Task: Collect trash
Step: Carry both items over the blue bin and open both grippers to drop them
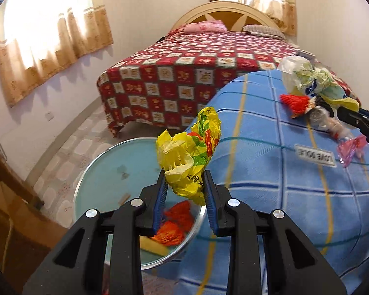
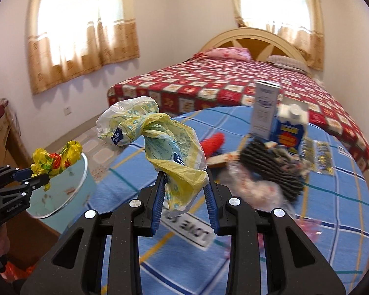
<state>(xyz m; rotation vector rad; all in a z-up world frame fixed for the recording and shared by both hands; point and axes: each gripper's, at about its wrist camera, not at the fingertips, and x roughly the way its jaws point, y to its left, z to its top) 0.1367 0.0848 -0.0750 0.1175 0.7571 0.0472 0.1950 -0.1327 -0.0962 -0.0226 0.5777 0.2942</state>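
My left gripper (image 1: 184, 182) is shut on a crumpled yellow plastic bag (image 1: 189, 152) with red and green print, held over the round light-blue bin (image 1: 103, 172). The bin holds orange and yellow trash (image 1: 174, 223). My right gripper (image 2: 185, 182) is shut on a pale yellow-and-clear plastic bag (image 2: 160, 132), lifted above the blue checked bed cover (image 2: 332, 209). The left gripper with its yellow bag shows at the left of the right wrist view (image 2: 40, 177). The right gripper and its bag show at the right of the left wrist view (image 1: 307, 78).
On the blue cover lie a red fuzzy item (image 2: 212, 142), a white carton (image 2: 264, 108), a blue carton (image 2: 289, 127), a dark pleated item (image 2: 270, 167), clear wrappers (image 2: 253, 189). A red checked bed (image 2: 233, 83) stands behind. A wooden cabinet (image 1: 9, 206) is left.
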